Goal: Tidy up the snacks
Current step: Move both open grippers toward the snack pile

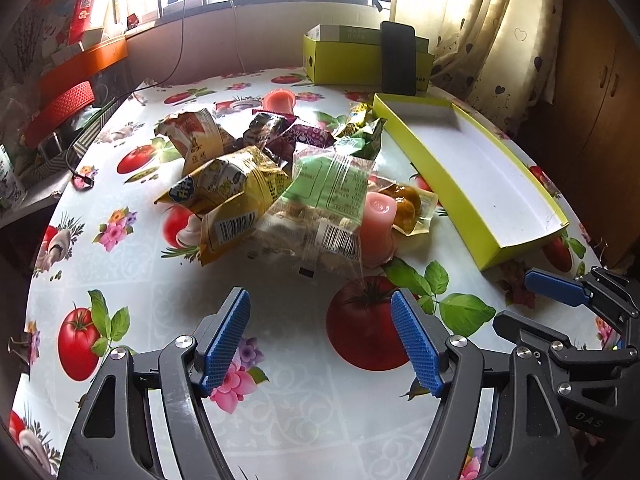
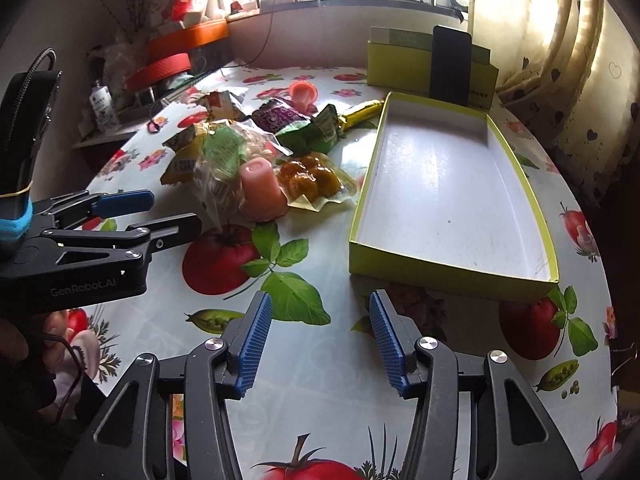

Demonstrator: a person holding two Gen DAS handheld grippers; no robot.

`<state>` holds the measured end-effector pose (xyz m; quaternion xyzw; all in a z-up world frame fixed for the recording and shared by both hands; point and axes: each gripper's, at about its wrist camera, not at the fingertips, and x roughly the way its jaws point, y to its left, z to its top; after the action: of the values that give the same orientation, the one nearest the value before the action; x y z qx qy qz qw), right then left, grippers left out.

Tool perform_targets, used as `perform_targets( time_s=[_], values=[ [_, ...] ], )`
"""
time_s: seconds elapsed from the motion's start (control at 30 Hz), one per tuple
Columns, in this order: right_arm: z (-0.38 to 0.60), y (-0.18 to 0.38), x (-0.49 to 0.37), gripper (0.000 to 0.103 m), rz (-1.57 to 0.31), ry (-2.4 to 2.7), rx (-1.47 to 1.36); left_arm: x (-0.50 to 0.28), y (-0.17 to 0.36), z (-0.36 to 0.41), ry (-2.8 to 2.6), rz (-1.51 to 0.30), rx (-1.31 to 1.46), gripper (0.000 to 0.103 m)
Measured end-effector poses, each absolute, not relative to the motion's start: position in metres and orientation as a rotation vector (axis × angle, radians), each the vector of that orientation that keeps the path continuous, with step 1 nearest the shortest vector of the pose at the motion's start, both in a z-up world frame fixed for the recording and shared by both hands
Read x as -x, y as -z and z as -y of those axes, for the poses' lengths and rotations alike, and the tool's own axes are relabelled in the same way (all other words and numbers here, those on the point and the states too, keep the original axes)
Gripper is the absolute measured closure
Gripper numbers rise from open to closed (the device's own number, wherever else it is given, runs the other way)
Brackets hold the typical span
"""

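Currently both grippers hover low over the counter [image 1: 132, 280], tilted down, nothing held. Left gripper [image 1: 320, 340]: fingers spread wide, only the tomato-print cloth between them. Right gripper [image 2: 316, 344]: fingers parted with a clear gap, also over bare cloth, nothing between the pads. The two sit side by side, the right one just right of the left. Snack pile [image 1: 280, 184] lies mid-counter, just beyond the left gripper: yellow packet [image 1: 228, 188] on the near left, clear bag with green label [image 1: 324, 200] in the middle, pink jelly cup [image 1: 378, 224] upside down touching it on the right, clear pack of brown pieces [image 1: 412, 204] just behind the cup. Further back are an orange-white packet [image 1: 192, 136], purple wrapper [image 1: 296, 136] and green wrapper [image 1: 360, 140], and a second pink cup [image 1: 279, 101] well apart at the far side. Empty yellow-green tray [image 2: 452, 184] with white floor sits right of the pile, beyond the right gripper. A deeper yellow-green box [image 2: 400, 68] stands at the far edge with a dark phone [image 2: 450, 66] leaning upright against it.
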<state>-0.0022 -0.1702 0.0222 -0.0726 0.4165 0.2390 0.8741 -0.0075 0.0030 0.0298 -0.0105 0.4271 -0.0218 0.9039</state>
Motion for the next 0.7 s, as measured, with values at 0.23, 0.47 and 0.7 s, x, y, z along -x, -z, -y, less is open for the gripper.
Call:
perform_targets(
  time_s=[0.23,0.47,0.7],
  values=[
    [0.166,-0.031,0.003,0.054,-0.850,-0.517,0.155,0.009,-0.034,-0.005,0.043,-0.869,0.024,0.029],
    [0.160,-0.038,0.004,0.054,-0.833,-0.529,0.164,0.010,-0.038,-0.009,0.037,-0.856,0.029,0.029],
    [0.155,-0.045,0.005,0.054,-0.811,-0.539,0.169,0.012,-0.043,-0.012,0.036,-0.842,0.038,0.029]
  ],
)
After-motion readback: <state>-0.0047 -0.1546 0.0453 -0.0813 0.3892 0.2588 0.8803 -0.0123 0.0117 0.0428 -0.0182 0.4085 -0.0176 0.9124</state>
